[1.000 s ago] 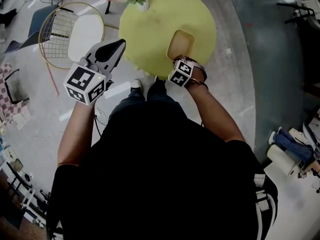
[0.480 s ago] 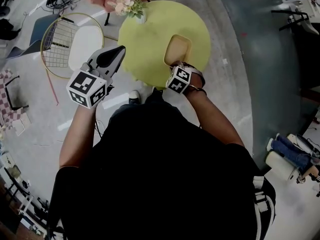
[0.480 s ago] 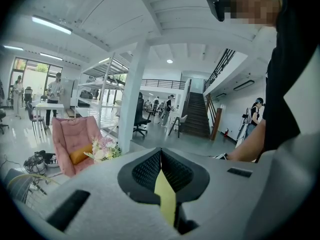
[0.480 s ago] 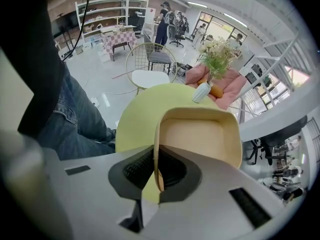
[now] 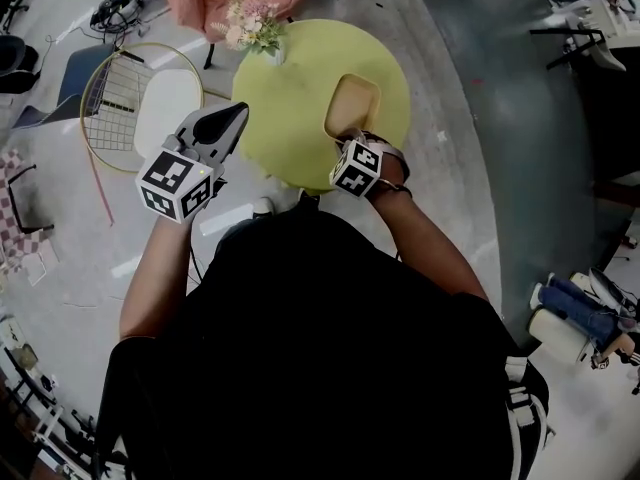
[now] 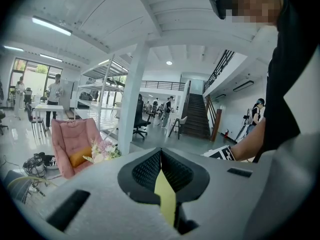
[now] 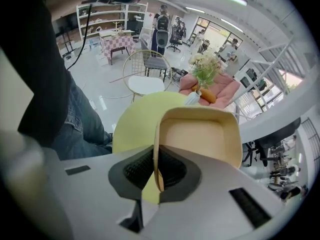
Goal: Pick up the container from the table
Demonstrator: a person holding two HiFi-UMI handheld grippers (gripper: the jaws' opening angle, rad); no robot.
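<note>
The right gripper [image 5: 350,136] is clenched on the near wall of the container [image 5: 352,105]. In the right gripper view the thin tan rim runs straight down between the two black pads [image 7: 172,170], which press it from either side.

From this gripper the container stretches away toward 12 o'clock. Its long axis runs from 6 to 12 in the head view, so nearly all its weight hangs beyond the pinch point. It is a shallow, rounded-rectangle tub, and what shows of its inside is bare and empty. It sits over the 3 o'clock part of the round yellow worktop [image 5: 285,108]. Neither view shows for certain whether its base is off the surface. The far end rides high in the right gripper view, which suggests it is.

I judge the coming move depends on this one-edged hold. Raised by one short wall, the tub will tend to droop at its far end, so the wrist should stay steady.

The left gripper [image 5: 238,114] is at 9 o'clock from the container, well apart, off the worktop's edge. Its jaws are closed on nothing. Only a sliver of yellow shows behind them in the left gripper view.

Farther out, flowers [image 5: 250,30] stand at the worktop's 11 o'clock rim.
</note>
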